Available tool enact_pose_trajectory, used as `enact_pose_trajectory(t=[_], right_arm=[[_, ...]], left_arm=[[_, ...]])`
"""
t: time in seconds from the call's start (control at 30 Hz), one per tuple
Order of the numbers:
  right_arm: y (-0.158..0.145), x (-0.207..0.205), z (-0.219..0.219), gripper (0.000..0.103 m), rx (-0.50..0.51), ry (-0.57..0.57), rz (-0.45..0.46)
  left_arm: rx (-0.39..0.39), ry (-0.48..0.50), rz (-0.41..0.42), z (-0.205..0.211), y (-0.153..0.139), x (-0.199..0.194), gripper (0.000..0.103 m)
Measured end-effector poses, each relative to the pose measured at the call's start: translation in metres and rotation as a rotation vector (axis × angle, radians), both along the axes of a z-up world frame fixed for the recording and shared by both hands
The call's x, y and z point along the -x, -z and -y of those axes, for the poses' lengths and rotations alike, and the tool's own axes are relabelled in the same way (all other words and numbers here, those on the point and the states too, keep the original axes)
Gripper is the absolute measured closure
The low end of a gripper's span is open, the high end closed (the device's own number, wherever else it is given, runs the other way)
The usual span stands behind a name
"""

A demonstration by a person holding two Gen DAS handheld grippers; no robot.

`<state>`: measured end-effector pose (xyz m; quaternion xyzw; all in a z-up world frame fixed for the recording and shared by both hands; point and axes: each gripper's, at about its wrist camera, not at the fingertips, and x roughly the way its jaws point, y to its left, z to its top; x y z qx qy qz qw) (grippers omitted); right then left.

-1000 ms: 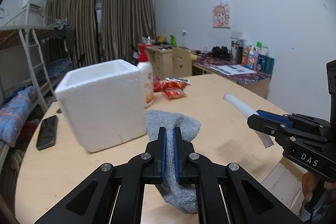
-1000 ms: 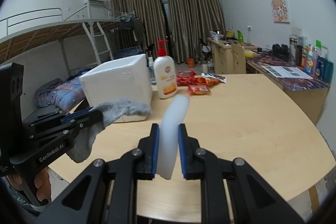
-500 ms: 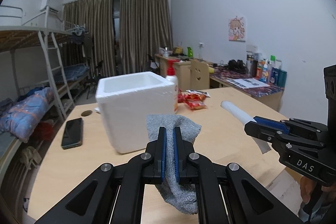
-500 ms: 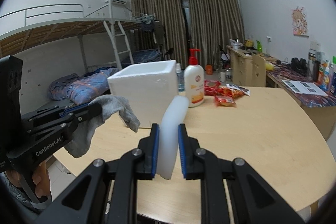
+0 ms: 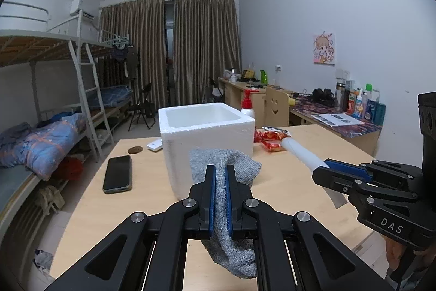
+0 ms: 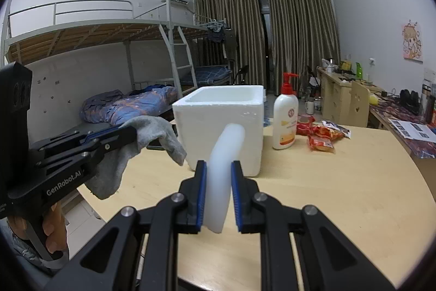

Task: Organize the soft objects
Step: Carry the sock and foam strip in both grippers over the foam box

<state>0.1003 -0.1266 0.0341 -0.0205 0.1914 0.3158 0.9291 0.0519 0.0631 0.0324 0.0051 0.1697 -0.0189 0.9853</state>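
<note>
You are lifting both hands and drawing back from the white foam box [image 5: 207,138], which a second ago was filling more of each view and is now showing its open top. Your left gripper [image 5: 220,198] is clenching its fingers on the grey sock [image 5: 231,250], which is hanging limp below them in front of the box; your right gripper [image 6: 217,198] is squeezing the white foam strip [image 6: 224,162], which is bending up and forward between its fingers. Judging by this, both soft things are in hand but neither is in the box yet, so the placing is still ahead of you. On the pale wooden surface [image 6: 340,187] a phone [image 5: 117,173], a pump bottle [image 6: 284,124] and red snack packets [image 6: 320,135] are sitting around the box. Behind it a bunk bed [image 6: 103,40], brown curtains [image 5: 190,51] and a cluttered desk [image 5: 335,119] are lining the walls.
</note>
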Motion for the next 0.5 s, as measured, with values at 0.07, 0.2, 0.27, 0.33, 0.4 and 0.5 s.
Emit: enact_pose_trajectory(t=[0.07,0.2,0.27,0.33,0.4,0.5], right_arm=[[-0.001,0.0,-0.002,0.082,-0.002,-0.007,0.001],[-0.004,-0.001,-0.006,0.082,-0.005,-0.017,0.007],[-0.006,-0.002,-0.008,0.082,-0.006,-0.02,0.011],[-0.009,-0.004,-0.009,0.082,-0.005,-0.024,0.013],[-0.012,-0.007,-0.011,0.082,-0.003,-0.028,0.019],[-0.019,-0.01,-0.013,0.082,-0.006,-0.034,0.033]], left_arm=[[-0.002,-0.003,0.0,0.0,-0.002,0.0,0.096],[-0.003,-0.009,0.002,-0.002,-0.006,-0.003,0.096],[-0.001,-0.011,0.005,-0.002,-0.008,-0.005,0.096],[0.002,-0.013,0.006,-0.002,-0.01,-0.007,0.096],[0.0,-0.02,0.01,-0.002,-0.011,-0.008,0.096],[-0.003,-0.026,0.018,-0.002,-0.018,-0.012,0.096]])
